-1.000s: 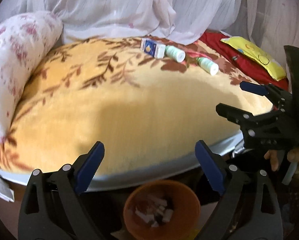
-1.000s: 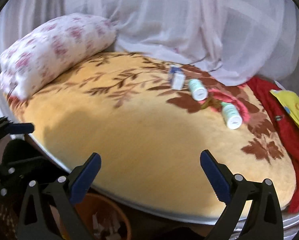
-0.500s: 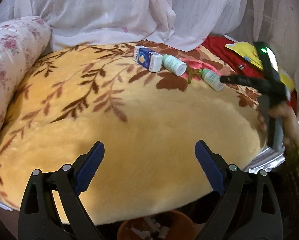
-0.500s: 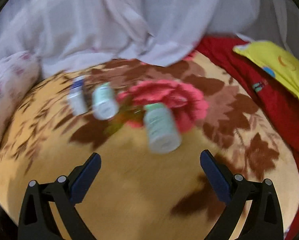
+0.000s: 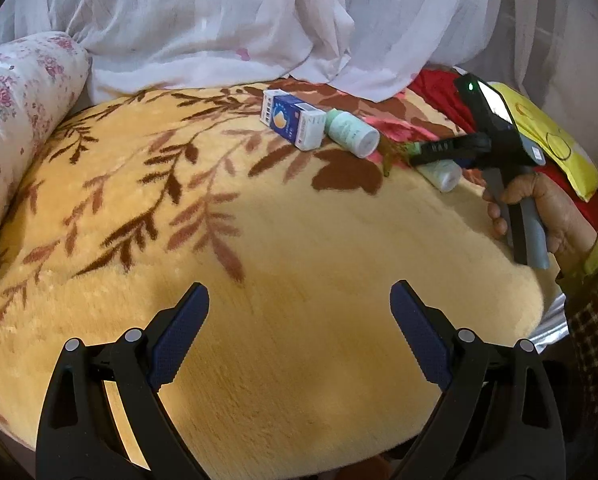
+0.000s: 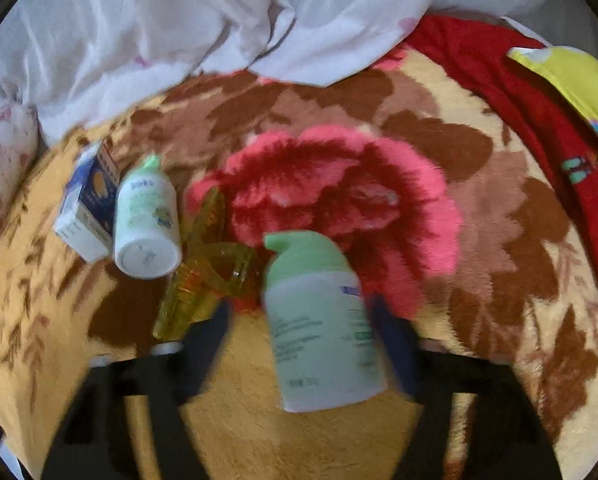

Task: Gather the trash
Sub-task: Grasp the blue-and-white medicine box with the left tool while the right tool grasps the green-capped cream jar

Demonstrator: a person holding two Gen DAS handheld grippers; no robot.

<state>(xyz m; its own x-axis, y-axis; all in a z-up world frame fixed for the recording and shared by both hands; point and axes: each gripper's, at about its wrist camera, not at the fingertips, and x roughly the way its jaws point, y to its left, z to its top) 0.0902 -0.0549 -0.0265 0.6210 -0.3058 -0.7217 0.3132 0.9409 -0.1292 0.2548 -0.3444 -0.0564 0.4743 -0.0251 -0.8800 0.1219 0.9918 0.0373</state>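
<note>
A green-capped pump bottle [image 6: 319, 320] lies on the yellow floral blanket [image 5: 279, 280]. My right gripper [image 6: 303, 332] straddles it, one finger on each side, blurred and partly closed; contact is unclear. In the left wrist view the right gripper [image 5: 423, 152] sits over that bottle [image 5: 443, 174]. A second bottle [image 6: 147, 224], a blue and white box [image 6: 85, 208] and a yellow hair clip [image 6: 203, 276] lie to the left. My left gripper [image 5: 299, 336] is open and empty, low over the blanket's near part.
A flowered pillow [image 5: 15, 112] lies at the left. White curtain cloth [image 5: 239, 20] hangs behind. A red cloth [image 6: 519, 92] and a yellow cushion [image 6: 571, 80] lie at the right.
My right gripper has moved forward onto the pump bottle and its fingers have narrowed around it. My left gripper has moved forward over the blanket; the orange bin has left its view.
</note>
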